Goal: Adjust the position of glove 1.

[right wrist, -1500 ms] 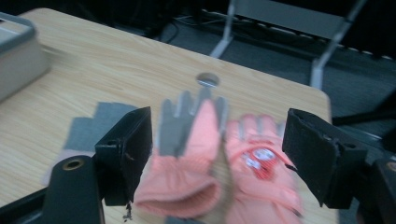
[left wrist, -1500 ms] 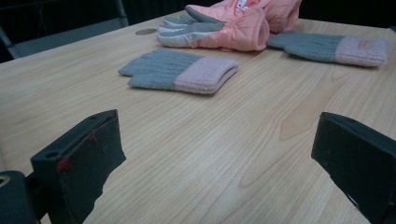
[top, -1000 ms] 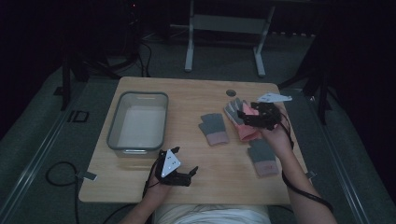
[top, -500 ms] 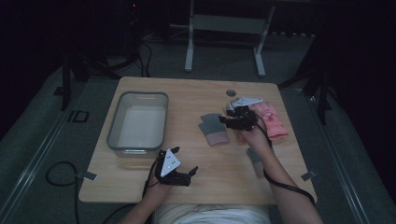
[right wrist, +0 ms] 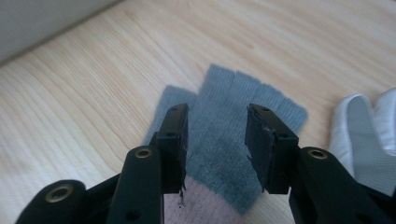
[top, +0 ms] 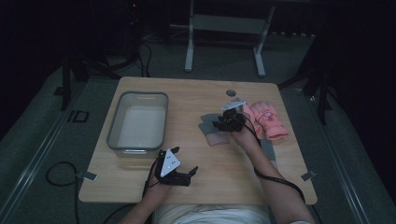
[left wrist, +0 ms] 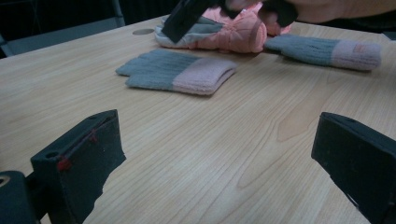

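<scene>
A: Right tool (top: 223, 124): above the grey knit glove (top: 212, 132), jaws part-closed and just narrowing, glove beneath the gap, pads not yet pressing. Left tool (top: 186, 176): jaws wide apart, nothing between, parked near the worktop's near edge.

B: Catalogue, largest first?

A: 1 worktop (top: 196, 196), wood. 1 clear bin (top: 113, 130), left side, nothing in it as far as I can see. 1 pink padded glove (top: 268, 119), right of the tool. 2 grey-and-pink knit gloves: 1 under the right tool, its mate (left wrist: 327, 50) lying nearer the right edge.

B: Progress?

A: Judged early: no glove lifted. Grip, lift, then presumably carry left.

B: Room?

A: Open wood between glove and bin; the bin's rim wants clearing.
</scene>
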`<act>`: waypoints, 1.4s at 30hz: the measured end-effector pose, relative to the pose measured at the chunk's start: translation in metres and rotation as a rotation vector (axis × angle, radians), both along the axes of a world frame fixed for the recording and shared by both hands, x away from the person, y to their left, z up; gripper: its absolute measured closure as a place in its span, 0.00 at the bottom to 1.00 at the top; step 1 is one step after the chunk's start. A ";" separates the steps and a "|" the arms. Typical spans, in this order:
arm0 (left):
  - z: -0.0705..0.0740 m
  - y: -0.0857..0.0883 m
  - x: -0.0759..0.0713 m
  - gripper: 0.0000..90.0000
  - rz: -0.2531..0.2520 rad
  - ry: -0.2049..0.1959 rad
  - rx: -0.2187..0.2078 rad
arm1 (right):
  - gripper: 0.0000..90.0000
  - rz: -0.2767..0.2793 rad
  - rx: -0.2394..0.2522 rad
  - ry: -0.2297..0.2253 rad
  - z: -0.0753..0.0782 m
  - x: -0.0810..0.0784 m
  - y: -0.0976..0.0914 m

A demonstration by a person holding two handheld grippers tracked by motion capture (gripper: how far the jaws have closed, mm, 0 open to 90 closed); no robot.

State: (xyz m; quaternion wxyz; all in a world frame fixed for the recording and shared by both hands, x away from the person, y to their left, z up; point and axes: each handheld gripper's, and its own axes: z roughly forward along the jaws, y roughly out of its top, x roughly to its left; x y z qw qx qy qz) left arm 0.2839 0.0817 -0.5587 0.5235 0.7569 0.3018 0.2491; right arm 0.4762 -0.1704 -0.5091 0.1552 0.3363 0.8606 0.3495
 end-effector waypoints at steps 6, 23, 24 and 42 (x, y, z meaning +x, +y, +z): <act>0.000 0.000 0.000 0.02 -0.001 -0.001 0.000 | 0.67 0.005 -0.031 0.024 -0.014 0.010 0.004; 0.000 0.000 0.000 0.02 0.002 -0.001 -0.003 | 0.93 -0.012 -0.067 0.082 -0.032 0.016 0.012; 0.000 0.000 0.000 0.02 0.002 -0.001 -0.003 | 0.94 -0.023 -0.069 0.078 -0.032 0.015 0.013; 0.000 0.001 0.000 0.02 0.006 0.000 -0.006 | 0.96 -0.161 0.110 -0.076 0.085 -0.083 0.007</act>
